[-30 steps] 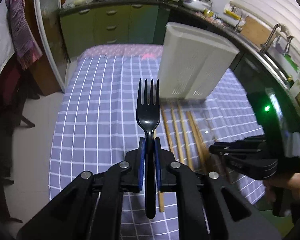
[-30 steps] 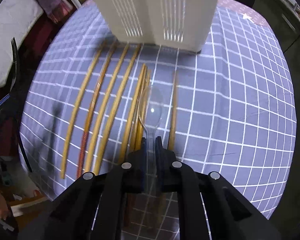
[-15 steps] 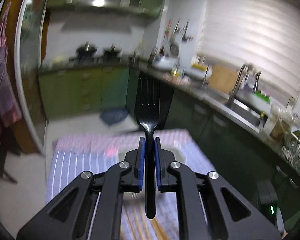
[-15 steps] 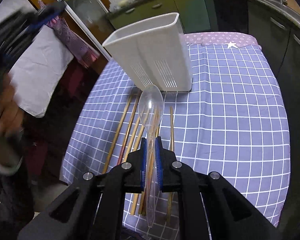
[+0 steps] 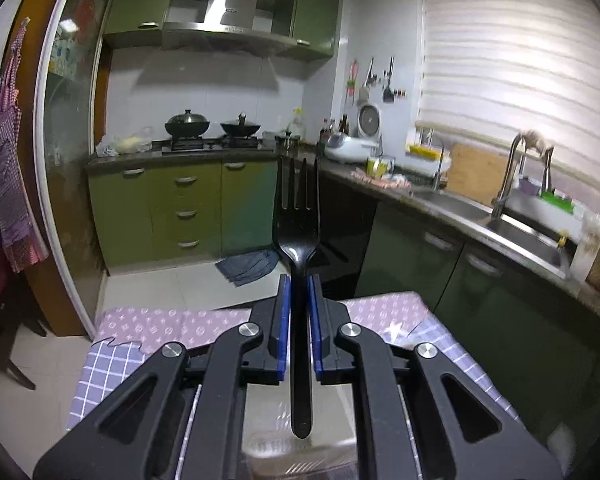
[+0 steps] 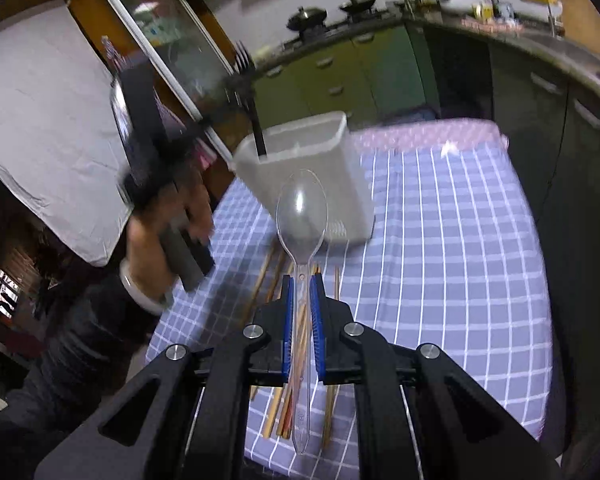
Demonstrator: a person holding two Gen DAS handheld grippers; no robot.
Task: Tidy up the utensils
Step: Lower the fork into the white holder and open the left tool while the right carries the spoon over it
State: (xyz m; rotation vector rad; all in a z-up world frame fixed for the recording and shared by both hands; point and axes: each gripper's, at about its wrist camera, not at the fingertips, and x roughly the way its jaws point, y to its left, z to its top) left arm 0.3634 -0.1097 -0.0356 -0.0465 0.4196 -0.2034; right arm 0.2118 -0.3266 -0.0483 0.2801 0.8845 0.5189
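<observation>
Blurring left gripper (image 6: 242, 92); fork (image 6: 256, 128) handle end hidden in holder (image 6: 340, 184).

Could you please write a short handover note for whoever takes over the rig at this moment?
Left tongs: shut on the black fork, tines up, handle end at the mouth of the white utensil holder.
Right tongs: shut on the clear plastic spoon, held above the checked tablecloth.
Wooden chopsticks lie on the cloth in front of the holder.
Done: fork and spoon picked up.
Left: drop both into the holder, then gather the chopsticks.
</observation>
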